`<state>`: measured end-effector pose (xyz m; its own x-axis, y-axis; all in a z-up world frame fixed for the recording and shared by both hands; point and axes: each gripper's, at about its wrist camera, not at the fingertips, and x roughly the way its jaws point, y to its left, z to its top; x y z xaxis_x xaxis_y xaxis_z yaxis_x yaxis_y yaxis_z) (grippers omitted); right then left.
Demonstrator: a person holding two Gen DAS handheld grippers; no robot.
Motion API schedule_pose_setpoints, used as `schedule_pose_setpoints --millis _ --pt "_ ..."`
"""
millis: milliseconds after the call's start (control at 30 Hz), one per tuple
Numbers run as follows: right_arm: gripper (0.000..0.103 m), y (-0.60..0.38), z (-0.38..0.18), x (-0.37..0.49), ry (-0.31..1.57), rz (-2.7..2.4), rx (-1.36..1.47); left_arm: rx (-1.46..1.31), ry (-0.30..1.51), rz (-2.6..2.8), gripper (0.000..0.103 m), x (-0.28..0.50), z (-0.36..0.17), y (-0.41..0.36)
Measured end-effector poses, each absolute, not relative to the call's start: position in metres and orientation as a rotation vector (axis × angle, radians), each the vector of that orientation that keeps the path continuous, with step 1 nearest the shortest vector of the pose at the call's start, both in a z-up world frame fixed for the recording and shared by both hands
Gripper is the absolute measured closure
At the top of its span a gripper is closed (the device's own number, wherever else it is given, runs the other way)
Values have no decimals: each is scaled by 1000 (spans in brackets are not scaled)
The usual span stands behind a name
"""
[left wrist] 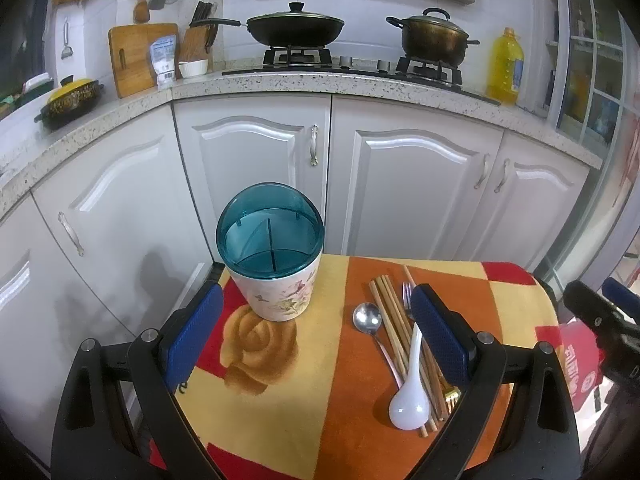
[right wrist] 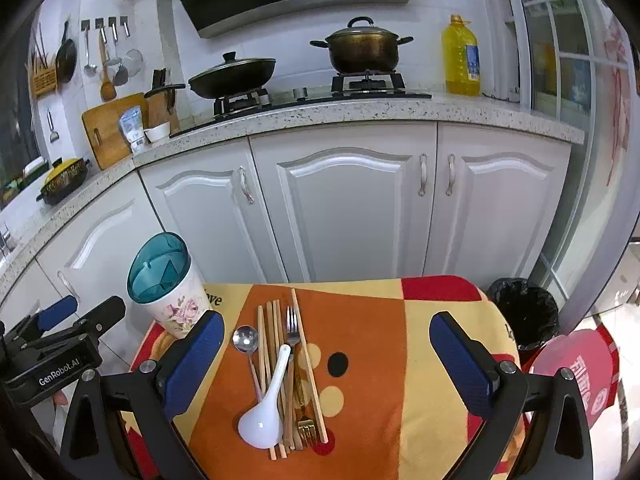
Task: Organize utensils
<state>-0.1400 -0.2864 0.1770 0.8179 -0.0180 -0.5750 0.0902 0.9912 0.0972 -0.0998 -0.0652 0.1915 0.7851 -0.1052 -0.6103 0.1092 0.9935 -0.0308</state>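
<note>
Holder (left wrist: 276, 264): floral cup w/ teal divided top, upright, empty, left on bench. Beside it to the right, one pile: steel spoon (right wrist: 246, 340), white soup spoon (right wrist: 264, 412), chopsticks (right wrist: 272, 336), fork (right wrist: 292, 328), gold fork (right wrist: 306, 428).

Both wrist views above table (left wrist: 280, 420), facing stove (right wrist: 304, 96)

Even, bright indoor light, sharp focus centrally; strong fisheye bending with dark vignetted corners; soft shadows left of the claw.
</note>
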Motion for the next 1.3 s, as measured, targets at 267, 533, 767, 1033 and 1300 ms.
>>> schedule_pose_setpoints --millis 267,533,767,1033,1300 --pt "0 -275 174 -135 646 -78 29 -7 652 -112 8 -103 191 -67" --pt "0 -279 166 -127 699 -77 38 -19 670 -112 8 -99 189 -68" --pt "0 -282 164 -124 693 -125 38 -23 674 -124 8 -99 187 -71" --pt "0 -283 166 -119 708 -146 8 -44 691 -146 8 -97 183 -74" --pt "0 -286 160 -117 724 -157 21 -47 698 -148 8 -97 178 -73"
